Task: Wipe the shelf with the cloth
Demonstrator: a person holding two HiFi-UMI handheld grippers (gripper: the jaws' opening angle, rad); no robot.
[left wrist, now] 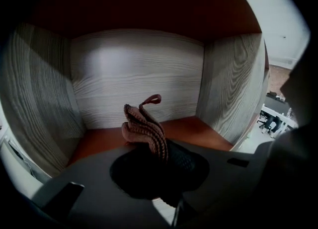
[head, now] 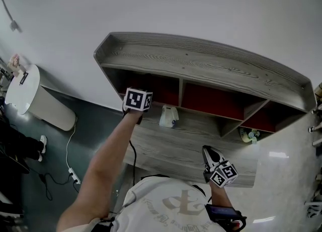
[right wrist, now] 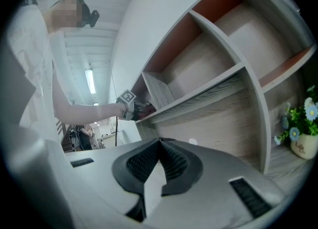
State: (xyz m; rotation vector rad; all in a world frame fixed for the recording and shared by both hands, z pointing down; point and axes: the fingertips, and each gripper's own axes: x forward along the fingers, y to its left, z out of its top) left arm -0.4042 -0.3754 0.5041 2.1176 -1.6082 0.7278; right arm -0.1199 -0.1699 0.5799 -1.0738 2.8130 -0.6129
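A grey wood-grain shelf unit [head: 201, 65] with red inner panels hangs on the white wall. My left gripper [head: 138, 100] reaches into its far-left compartment [head: 163, 91]. In the left gripper view that gripper [left wrist: 159, 149] is shut on a bunched brown knitted cloth [left wrist: 144, 128], which sticks up over the compartment's red-orange floor [left wrist: 196, 127], short of the wooden back wall [left wrist: 139, 74]. My right gripper [head: 209, 151] hangs low over the wooden ledge [head: 166, 148] below the compartments. Its jaws [right wrist: 160, 143] are shut, holding nothing. The right gripper view also catches the left gripper [right wrist: 127, 99] at the shelf.
A small white device [head: 168, 116] stands on the ledge under the compartments. A little pot of flowers [head: 250, 135] [right wrist: 300, 138] sits at the right end. A white round bin [head: 30, 92] and a cable with a power strip [head: 74, 175] lie on the floor at left.
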